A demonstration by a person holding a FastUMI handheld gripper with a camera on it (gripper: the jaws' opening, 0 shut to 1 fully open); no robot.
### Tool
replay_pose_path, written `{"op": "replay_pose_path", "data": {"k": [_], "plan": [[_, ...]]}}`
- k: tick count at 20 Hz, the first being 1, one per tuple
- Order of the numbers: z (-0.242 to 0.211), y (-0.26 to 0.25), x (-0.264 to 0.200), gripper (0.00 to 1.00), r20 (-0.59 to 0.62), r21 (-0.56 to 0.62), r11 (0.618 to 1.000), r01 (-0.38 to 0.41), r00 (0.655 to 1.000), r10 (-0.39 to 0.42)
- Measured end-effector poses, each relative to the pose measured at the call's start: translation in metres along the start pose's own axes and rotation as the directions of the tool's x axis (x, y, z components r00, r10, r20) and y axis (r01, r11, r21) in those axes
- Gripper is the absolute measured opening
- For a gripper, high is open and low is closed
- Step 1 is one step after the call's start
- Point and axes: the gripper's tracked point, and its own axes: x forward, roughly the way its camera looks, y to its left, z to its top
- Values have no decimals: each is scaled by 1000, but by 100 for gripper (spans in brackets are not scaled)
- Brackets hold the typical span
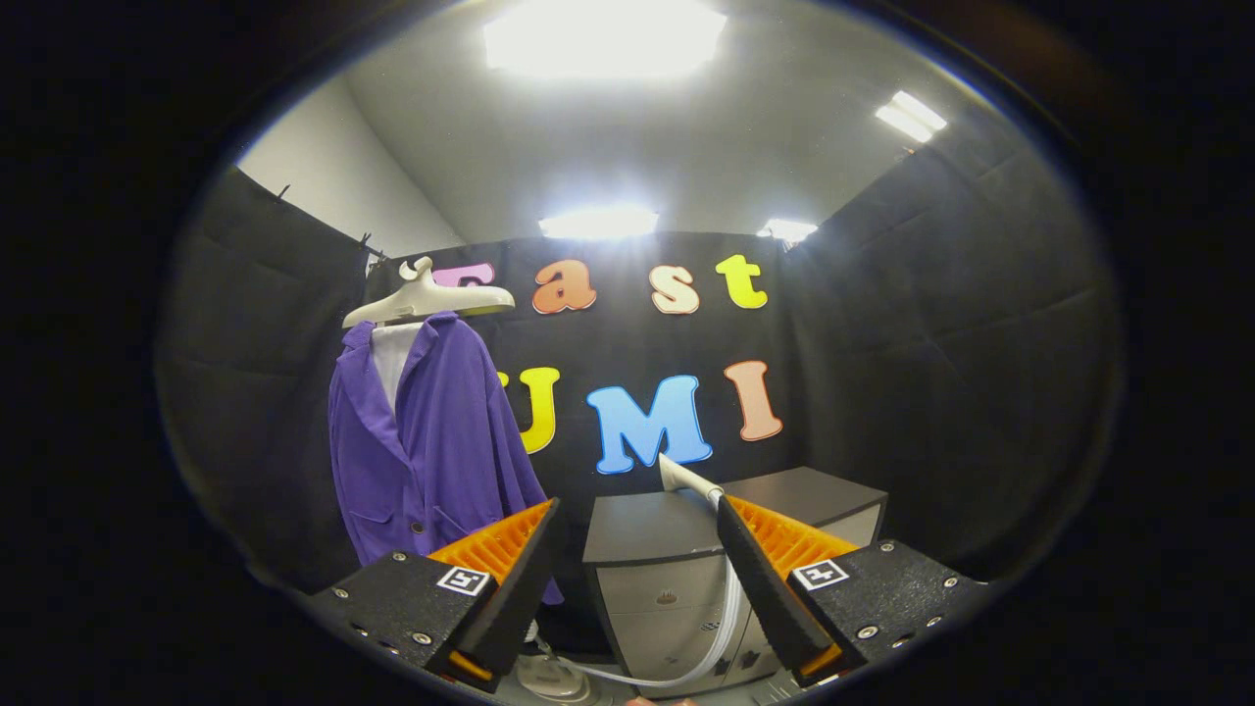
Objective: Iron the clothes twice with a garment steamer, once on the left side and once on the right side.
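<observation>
Gripper [635,579] fingers spread, empty; purple coat [431,441] hangs on hanger [428,299] at left for steaming; steamer hose [716,628] by cabinet [677,579].

Low gripper-mounted fisheye, angled upward toward booth's back wall [882,392]

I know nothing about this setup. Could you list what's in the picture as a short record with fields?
garment: purple jacket on a pale hanger
furniture: grey cabinet beside the jacket
steamer: white nozzle on the cabinet, hose trailing down
gripper: open, holding nothing, fingers apart before the cabinet
ironing: not started
</observation>
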Motion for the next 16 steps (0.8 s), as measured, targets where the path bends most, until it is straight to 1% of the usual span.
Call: {"op": "replay_pose_path", "data": {"k": [7, 8, 12, 16], "plan": [[-2, -6, 6, 95, -19, 18, 1000, -14, 1000, 14], [-2, -10, 9, 95, -26, 20, 1000, -6, 1000, 7], [2, -34, 29, 95, -50, 27, 999, 24, 998, -22], [8, -63, 62, 95, -80, 49, 998, 33, 996, -29]]}}
